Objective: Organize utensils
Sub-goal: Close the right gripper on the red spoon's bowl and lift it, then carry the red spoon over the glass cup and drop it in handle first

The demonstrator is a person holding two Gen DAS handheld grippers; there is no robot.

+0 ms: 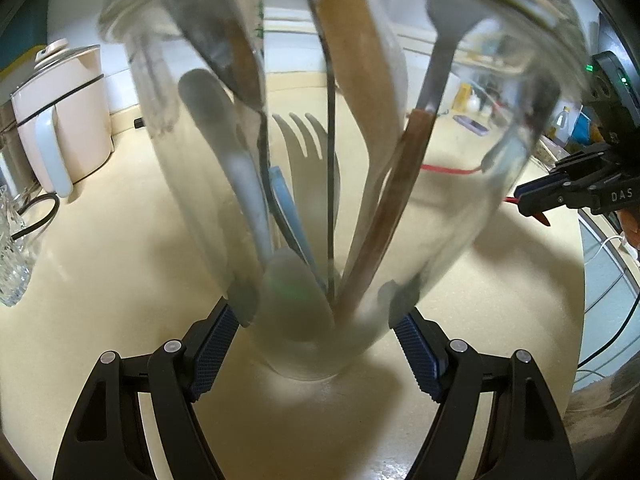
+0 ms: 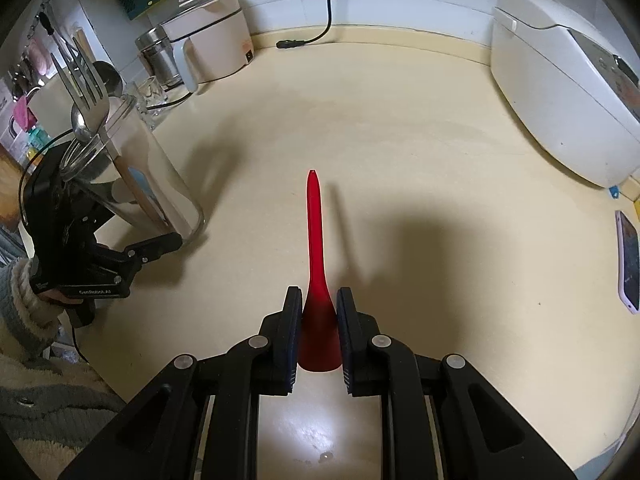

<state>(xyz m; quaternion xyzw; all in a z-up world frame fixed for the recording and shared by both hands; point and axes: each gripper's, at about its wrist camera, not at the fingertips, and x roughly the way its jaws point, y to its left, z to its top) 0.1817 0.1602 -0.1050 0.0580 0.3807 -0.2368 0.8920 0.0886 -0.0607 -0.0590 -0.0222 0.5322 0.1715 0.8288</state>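
My left gripper is shut on a clear glass jar and holds it tilted on the cream counter. Inside it stand a fork, a wooden spatula, a grey spatula with a brown handle, a blue-handled utensil and spoons. The jar also shows at the left of the right wrist view, with the fork sticking out. My right gripper is shut on the wide end of a red utensil, whose narrow end points forward above the counter. That gripper appears in the left wrist view.
A pink-white appliance and a steel-lidded canister stand at the back left, with a cut-glass cup near them. A white rice cooker stands at the right. A phone lies near the right edge. A black cable lies at the back.
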